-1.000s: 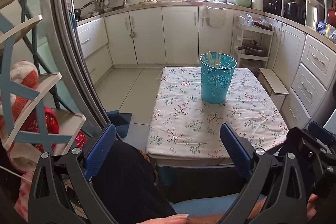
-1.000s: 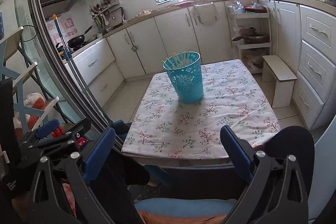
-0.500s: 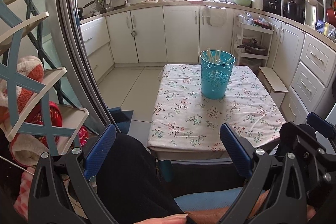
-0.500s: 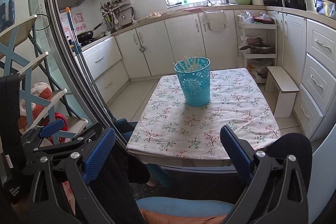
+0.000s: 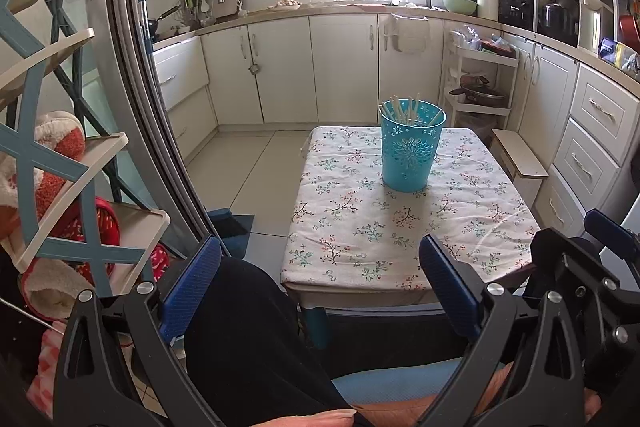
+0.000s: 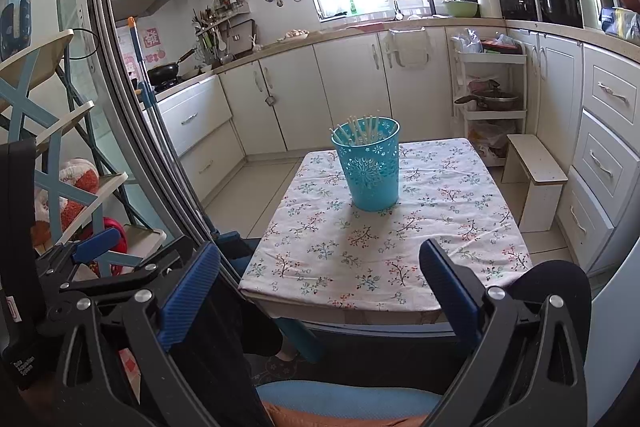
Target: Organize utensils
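We hold both tools low and well back from the table (image 5: pixel 404 235), over our own lap, with dark trousers (image 5: pixel 248 339) showing between the fingers of the left gripper (image 5: pixel 320 283). Its blue-padded jaws stand wide apart with nothing between them. The right gripper (image 6: pixel 320 287) is released in the same way, its pads spread and bare; in its view the left tool sits at the lower left edge. The utensils (image 5: pixel 408 109), pale slender sticks that look like chopsticks, stand bunched in a turquoise cut-out holder (image 5: pixel 410 157), upright on the flowered tablecloth (image 6: pixel 384 239) toward the far half of the table. Neither gripper touches the holder. Beside the table on the right stands a small wooden stool (image 6: pixel 534 179), and white kitchen cabinets (image 6: pixel 352 91) line the back wall.
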### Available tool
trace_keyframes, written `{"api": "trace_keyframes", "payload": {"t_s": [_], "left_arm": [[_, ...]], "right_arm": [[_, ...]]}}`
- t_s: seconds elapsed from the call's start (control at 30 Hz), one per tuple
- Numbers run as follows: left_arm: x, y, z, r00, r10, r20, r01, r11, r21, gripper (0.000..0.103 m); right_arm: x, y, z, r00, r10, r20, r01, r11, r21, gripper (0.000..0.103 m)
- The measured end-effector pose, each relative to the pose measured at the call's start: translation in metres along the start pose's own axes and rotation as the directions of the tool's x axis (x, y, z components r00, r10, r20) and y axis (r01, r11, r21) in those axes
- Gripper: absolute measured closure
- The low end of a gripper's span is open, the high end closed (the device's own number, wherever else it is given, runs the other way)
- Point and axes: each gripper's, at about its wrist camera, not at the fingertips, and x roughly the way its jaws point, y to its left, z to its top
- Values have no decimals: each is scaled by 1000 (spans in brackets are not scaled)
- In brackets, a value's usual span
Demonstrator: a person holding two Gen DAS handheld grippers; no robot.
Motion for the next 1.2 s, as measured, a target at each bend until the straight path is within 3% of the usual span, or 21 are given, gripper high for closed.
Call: {"api": "trace_keyframes", "payload": {"t_s": [1.03,1.2], "left_arm": [[-8,1,0,1000,5,11,-5,1000,-2,7],[-18,7,-3,996,14,83,-12,1000,-21,8]], "right_arm": [[-8,1,0,1000,2,25,-2,1000,-1,7],[-7,-1,-1,1000,2,19,-2,1000,6,7]]}}
